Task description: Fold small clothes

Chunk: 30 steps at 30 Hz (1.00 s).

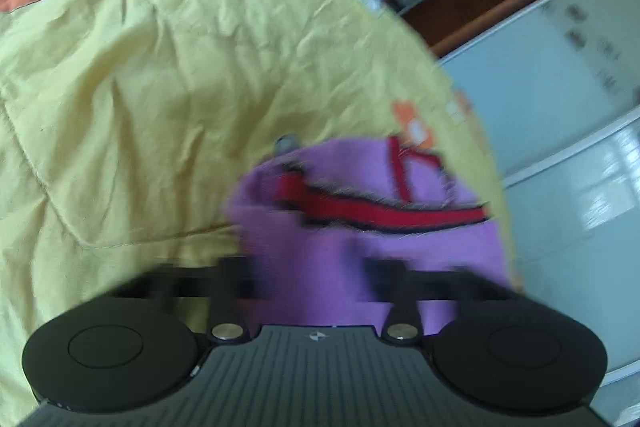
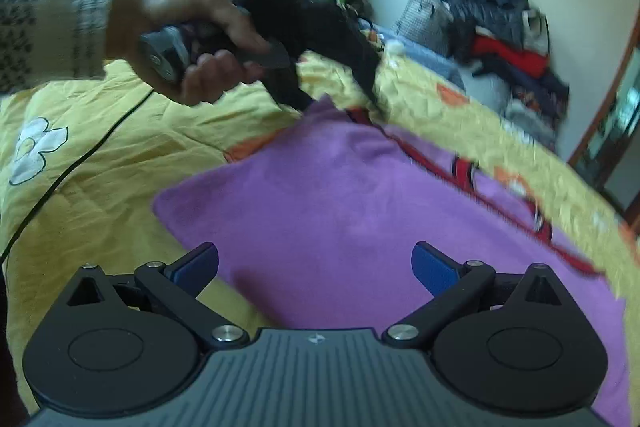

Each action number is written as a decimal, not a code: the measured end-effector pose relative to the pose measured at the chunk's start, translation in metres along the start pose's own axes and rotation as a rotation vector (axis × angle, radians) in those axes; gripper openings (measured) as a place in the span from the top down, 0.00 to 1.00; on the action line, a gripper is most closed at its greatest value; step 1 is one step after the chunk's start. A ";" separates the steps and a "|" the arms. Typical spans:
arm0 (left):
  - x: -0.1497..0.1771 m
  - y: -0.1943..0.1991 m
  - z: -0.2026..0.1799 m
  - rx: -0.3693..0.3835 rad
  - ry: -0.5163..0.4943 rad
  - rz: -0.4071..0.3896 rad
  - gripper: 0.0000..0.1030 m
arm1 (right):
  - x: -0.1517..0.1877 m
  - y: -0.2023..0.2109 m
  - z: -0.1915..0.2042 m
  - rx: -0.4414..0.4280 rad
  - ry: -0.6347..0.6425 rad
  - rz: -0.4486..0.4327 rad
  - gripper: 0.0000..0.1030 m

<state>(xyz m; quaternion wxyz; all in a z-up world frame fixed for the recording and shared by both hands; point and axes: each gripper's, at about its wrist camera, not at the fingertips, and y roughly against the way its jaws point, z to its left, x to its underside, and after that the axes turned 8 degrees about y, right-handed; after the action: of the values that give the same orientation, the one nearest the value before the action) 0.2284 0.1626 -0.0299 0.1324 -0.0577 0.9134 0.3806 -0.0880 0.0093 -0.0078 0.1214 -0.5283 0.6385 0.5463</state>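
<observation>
The right tongs (image 2: 315,269) stand apart over the purple garment (image 2: 340,203); the left tongs (image 1: 308,279) (blurred) cannot be judged.

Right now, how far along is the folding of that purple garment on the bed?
Done: the purple garment lies spread fairly flat on the yellow quilt, red trim showing. In hand: the left tool sits at its far corner, blurred, so a grip is unclear; the right tool is open above the near edge, holding nothing. Left: no fold is visible yet, so all the folding remains.
</observation>
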 end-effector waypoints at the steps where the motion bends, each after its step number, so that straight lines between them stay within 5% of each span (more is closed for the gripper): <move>1: 0.001 -0.001 0.000 0.007 -0.001 -0.003 0.82 | -0.003 0.001 0.004 0.002 0.017 -0.007 0.00; 16: -0.001 0.025 -0.048 0.043 0.000 -0.003 0.89 | -0.020 -0.005 0.069 0.033 0.308 -0.043 0.00; 25: 0.000 0.000 -0.126 0.032 -0.084 0.068 0.92 | -0.021 -0.014 0.076 0.032 0.290 -0.005 0.00; 30: 0.000 -0.003 -0.145 0.013 -0.104 0.072 0.92 | -0.021 -0.022 0.084 0.071 0.346 0.002 0.24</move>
<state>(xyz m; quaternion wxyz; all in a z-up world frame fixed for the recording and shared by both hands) 0.1999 0.0570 0.0657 0.1661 -0.0042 0.9093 0.3815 -0.0974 0.0931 -0.0362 0.0278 -0.6092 0.6692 0.4245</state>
